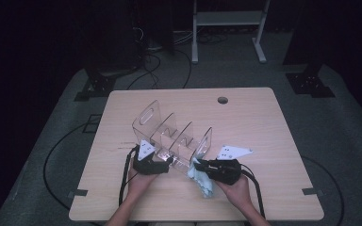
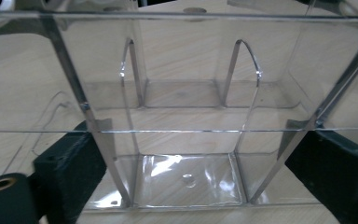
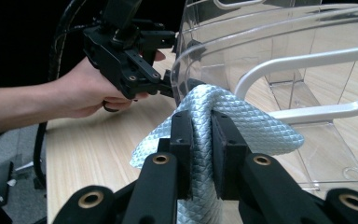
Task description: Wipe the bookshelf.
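High view: acrylic organizer being wiped, one side braced

Item 1, clear acrylic divided organizer [image 1: 172,136]: set near the middle of the light wood-grain table [image 1: 273,122]; rigid, glossy, transparent walls; upright dividers with rounded tops; oval handle cut-out in the far end panel.
Item 2, left gripper [image 1: 149,162]: jaws spread wide, their black pads clamped on either side of the organizer's near end, as seen in the left gripper view [image 2: 186,140].
Item 3, right gripper [image 3: 200,140]: jaws narrow, pinched on a pale blue cleaning cloth [image 3: 242,121]; soft, diamond-quilted weave; pressed against the curved rim.
Step judged: wiping the end wall. Next move judged: cloth to be drawn along the rim, with the brace held firm.
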Demonstrator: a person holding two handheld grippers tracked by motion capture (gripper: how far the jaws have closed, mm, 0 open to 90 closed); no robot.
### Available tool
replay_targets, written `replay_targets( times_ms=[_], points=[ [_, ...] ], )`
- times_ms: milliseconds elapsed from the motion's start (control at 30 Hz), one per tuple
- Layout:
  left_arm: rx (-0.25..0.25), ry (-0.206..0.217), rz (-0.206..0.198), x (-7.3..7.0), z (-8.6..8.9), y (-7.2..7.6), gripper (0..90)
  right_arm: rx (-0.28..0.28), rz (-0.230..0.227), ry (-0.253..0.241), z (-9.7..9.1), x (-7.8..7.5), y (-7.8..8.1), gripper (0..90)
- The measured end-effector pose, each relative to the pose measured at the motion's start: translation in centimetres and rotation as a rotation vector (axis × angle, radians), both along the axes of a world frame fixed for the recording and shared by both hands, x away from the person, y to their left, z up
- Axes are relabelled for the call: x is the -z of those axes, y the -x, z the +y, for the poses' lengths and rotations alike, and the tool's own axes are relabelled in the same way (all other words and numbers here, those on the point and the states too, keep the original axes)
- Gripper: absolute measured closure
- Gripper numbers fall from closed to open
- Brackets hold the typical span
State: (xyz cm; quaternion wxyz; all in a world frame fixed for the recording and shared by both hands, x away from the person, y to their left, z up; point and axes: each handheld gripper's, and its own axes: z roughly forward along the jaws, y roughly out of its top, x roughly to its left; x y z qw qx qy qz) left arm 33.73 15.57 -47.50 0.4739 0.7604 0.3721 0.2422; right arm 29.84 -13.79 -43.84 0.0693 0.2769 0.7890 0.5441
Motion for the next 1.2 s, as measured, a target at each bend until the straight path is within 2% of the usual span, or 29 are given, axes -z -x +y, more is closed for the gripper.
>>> replay_targets(
  times_ms=[67, 167, 233, 300, 367, 500, 567, 633, 700, 767, 900, 1033, 1200],
  points=[
    [-0.001, 0.001, 0.001, 0.0, 0.0, 0.0, 7.9, 0.001, -0.029, -0.013, 0.0, -0.9, 0.4, 79.6],
    [0.001, 0.003, 0.001, 0.0, 0.0, 0.0, 7.9, -0.002, -0.043, -0.019, 0.0, -1.5, 0.7, 79.6],
    [0.002, 0.005, -0.001, 0.0, 0.0, 0.0, 7.8, -0.005, -0.046, -0.020, 0.0, -1.4, 0.6, 79.6],
    [0.000, 0.002, -0.003, 0.0, 0.0, 0.0, 7.8, 0.004, -0.027, -0.004, 0.0, -0.7, 0.3, 79.6],
    [-0.002, 0.002, -0.002, 0.0, -0.1, 0.0, 7.8, 0.008, -0.013, -0.010, 0.0, -0.6, 0.4, 79.6],
    [-0.005, 0.011, 0.001, 0.0, -0.1, 0.0, 7.8, -0.007, -0.052, -0.023, 0.3, -1.9, 1.1, 79.6],
    [-0.005, 0.011, 0.001, 0.0, -0.1, 0.0, 7.6, -0.010, -0.060, -0.028, 0.3, -1.9, 1.2, 79.6],
    [-0.002, 0.010, 0.000, 0.0, 0.0, 0.0, 7.5, -0.009, -0.048, -0.025, 0.3, -1.5, 1.1, 79.7],
    [-0.002, 0.008, -0.001, 0.0, -0.1, 0.0, 7.5, -0.001, -0.033, 0.000, 0.3, -0.8, 0.8, 79.7],
    [-0.003, 0.008, 0.000, 0.0, -0.1, 0.0, 7.6, 0.001, -0.010, -0.015, 0.2, -0.6, 0.7, 79.7],
    [0.009, 0.020, 0.000, 0.1, 0.0, 0.1, 7.0, -0.006, -0.029, -0.021, 0.4, -1.2, 1.1, 79.7],
    [0.022, 0.025, -0.001, 0.0, -0.1, 0.1, 6.2, 0.000, -0.022, -0.022, 0.0, -1.0, 0.8, 79.8],
    [0.054, 0.030, -0.002, -0.1, -0.6, 0.5, 6.4, 0.047, -0.015, -0.019, -1.4, -0.9, 0.4, 79.8]
  ],
)
